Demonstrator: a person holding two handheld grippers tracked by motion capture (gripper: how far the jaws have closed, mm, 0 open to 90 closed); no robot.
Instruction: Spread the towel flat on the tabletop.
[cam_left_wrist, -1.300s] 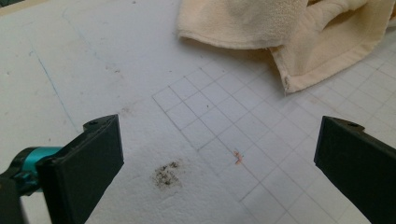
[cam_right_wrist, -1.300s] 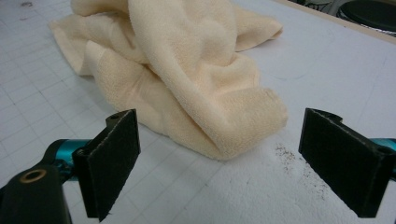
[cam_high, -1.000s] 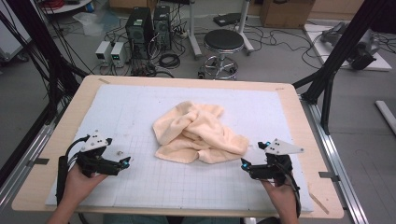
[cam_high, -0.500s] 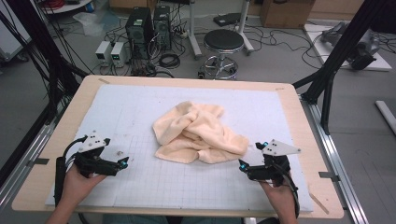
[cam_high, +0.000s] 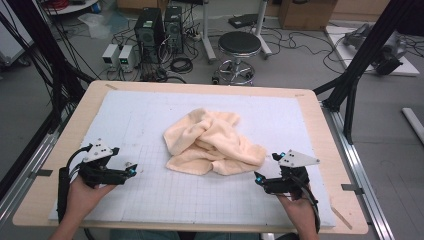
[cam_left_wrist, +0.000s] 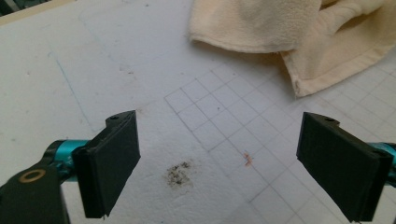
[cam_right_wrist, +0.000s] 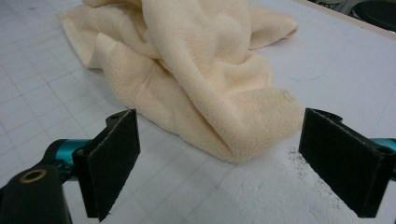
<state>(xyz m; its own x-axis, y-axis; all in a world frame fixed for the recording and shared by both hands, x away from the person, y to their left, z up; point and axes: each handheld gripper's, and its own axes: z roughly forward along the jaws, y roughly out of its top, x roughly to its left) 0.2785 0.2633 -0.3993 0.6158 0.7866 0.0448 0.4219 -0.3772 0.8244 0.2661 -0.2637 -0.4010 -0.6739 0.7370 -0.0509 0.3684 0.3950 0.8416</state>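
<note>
Down at the near edge of the table (cam_high: 320, 107), two hands, each with a gripper. Left gripper (cam_high: 131, 171) low over the white mat (cam_high: 130, 120), on the left side, jaws wide apart, nothing between them. In the left gripper view, same gripper (cam_left_wrist: 218, 161) over bare mat, with a small dark smudge (cam_left_wrist: 180, 172) and a tiny pink speck (cam_left_wrist: 248, 159) on the grid lines between the black pads. Right gripper (cam_high: 257, 179) near the right corner, also wide open and holding nothing, pointed at the towel (cam_high: 212, 142). In the right gripper view, that gripper (cam_right_wrist: 219, 161) just short of the towel (cam_right_wrist: 196, 70), the closest fold lying a little in front of the pads, not touching them. Dark crumbs (cam_right_wrist: 299, 163) sprinkled on the mat by the right pad. Farther in, the towel itself: soft, pale yellow, all bunched up in a heap in the middle of the mat, between the two grippers but closer to the right one. From the left gripper view, a flat hemmed corner of the towel (cam_left_wrist: 327, 70) up ahead, well apart from the jaws. Past the table, on the floor, a round black stool (cam_high: 240, 45), two computer boxes (cam_high: 160, 25) and lots of tangled cables (cam_high: 180, 62).
</note>
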